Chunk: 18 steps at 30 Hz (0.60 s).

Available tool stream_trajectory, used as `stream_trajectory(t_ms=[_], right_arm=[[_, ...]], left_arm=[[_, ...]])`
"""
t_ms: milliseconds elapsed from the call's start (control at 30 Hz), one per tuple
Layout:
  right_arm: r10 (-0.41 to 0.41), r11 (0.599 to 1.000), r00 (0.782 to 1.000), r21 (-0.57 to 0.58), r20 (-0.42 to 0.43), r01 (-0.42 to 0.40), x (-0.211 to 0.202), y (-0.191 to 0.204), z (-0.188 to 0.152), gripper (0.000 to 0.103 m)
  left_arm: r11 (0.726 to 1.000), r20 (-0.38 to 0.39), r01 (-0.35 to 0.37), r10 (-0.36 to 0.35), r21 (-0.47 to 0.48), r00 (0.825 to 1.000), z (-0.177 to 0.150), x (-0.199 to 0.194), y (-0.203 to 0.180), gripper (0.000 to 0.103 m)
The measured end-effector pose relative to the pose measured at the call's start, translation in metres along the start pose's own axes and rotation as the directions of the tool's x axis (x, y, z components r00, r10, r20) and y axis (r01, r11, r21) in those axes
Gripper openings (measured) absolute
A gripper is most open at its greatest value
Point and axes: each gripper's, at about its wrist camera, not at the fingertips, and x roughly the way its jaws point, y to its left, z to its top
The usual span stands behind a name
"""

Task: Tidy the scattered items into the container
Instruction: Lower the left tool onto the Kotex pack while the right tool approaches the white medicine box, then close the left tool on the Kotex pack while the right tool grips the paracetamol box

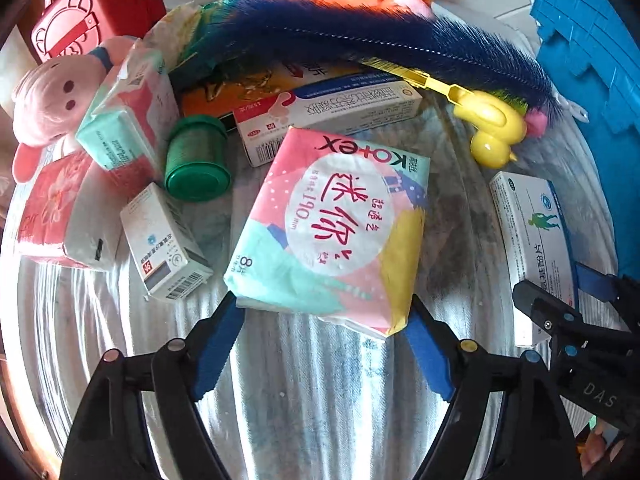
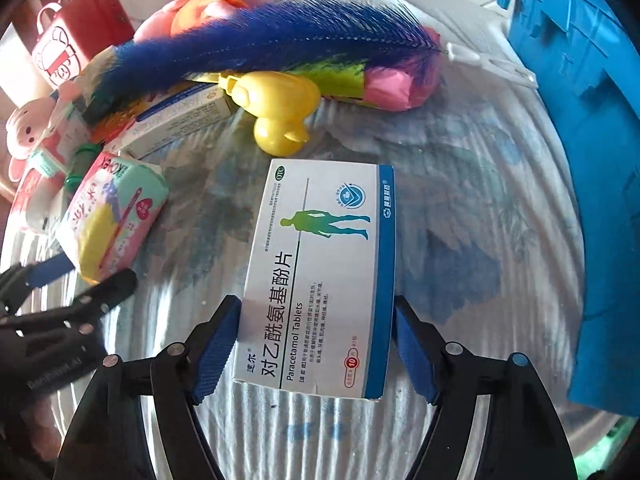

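Tools both spread, straddling targets for side grips: left tool around the pad pack, right tool around the paracetamol box. Neither clamped yet. Both items lie on the bed; blue container sits right.

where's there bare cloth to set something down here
Bare cloth lies between the paracetamol box and the blue container, and below the Kotex pack. Crowded: the top left pile around the green jar and blue feather.
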Motion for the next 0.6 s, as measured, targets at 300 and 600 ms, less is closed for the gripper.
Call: stream_trajectory(t_ms=[300,600], right_arm=[[0.021,1.000,1.000,0.003,-0.009,-0.021,0.008,0.005,0.013,0.087],[-0.002,1.000,0.999,-0.008,0.043,0.002,0.021,0.017,0.001,0.103]], left_arm=[[0.997,0.001,-0.050,0.050,0.053,0.999,0.006,0.033,-0.025,0.080],[0.999,0.058,-0.008,0.005,0.045,0.998,-0.005,0.064,-0.019,0.096]])
